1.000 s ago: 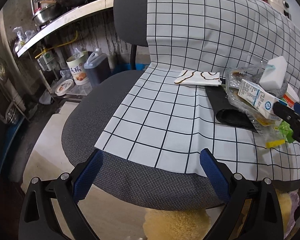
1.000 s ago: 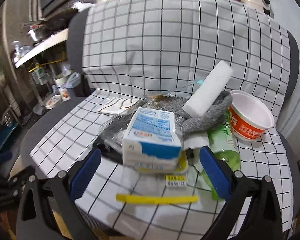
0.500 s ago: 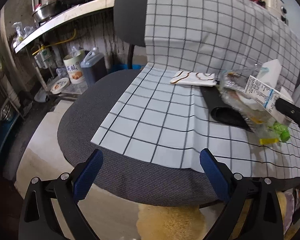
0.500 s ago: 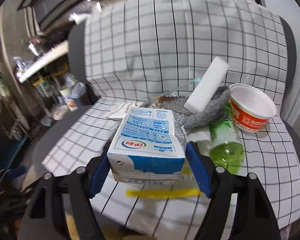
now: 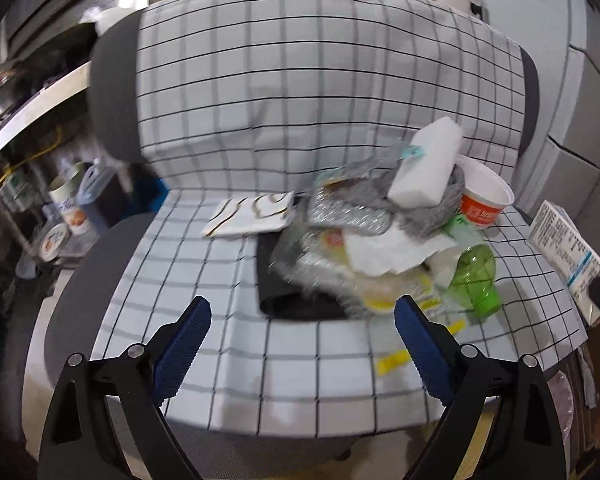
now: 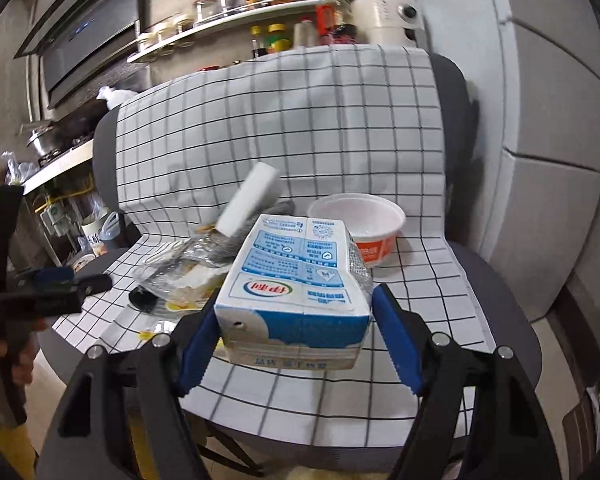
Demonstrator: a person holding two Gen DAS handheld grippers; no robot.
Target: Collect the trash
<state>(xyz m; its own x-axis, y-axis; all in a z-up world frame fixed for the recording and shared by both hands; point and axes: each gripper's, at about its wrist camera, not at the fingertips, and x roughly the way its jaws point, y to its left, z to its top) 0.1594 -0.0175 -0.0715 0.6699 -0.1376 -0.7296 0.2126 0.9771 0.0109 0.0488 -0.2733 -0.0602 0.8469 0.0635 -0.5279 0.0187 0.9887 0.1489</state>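
Note:
My right gripper (image 6: pixel 296 344) is shut on a blue-and-white milk carton (image 6: pixel 296 280) and holds it above the chair seat; the carton also shows at the right edge of the left wrist view (image 5: pixel 568 248). My left gripper (image 5: pixel 300 344) is open and empty, in front of the trash pile (image 5: pixel 364 240) on the checked cloth (image 5: pixel 228 280). The pile holds a white foam block (image 5: pixel 428 168), a grey rag, crumpled plastic, a green bottle (image 5: pixel 474 276) and an orange-and-white cup (image 5: pixel 484 196). The cup also shows behind the carton in the right wrist view (image 6: pixel 360 220).
A folded napkin with brown lines (image 5: pixel 252 216) and a black flat piece (image 5: pixel 284 284) lie on the seat. Yellow strips (image 5: pixel 392 360) lie near the front edge. Shelves with pots, tubs and bottles (image 5: pixel 68 208) stand at the left. A grey cabinet (image 6: pixel 548 160) stands at the right.
My right gripper closed on the milk carton, lifted it off the pile and drew it back to the right. My left gripper swung right, toward the pile.

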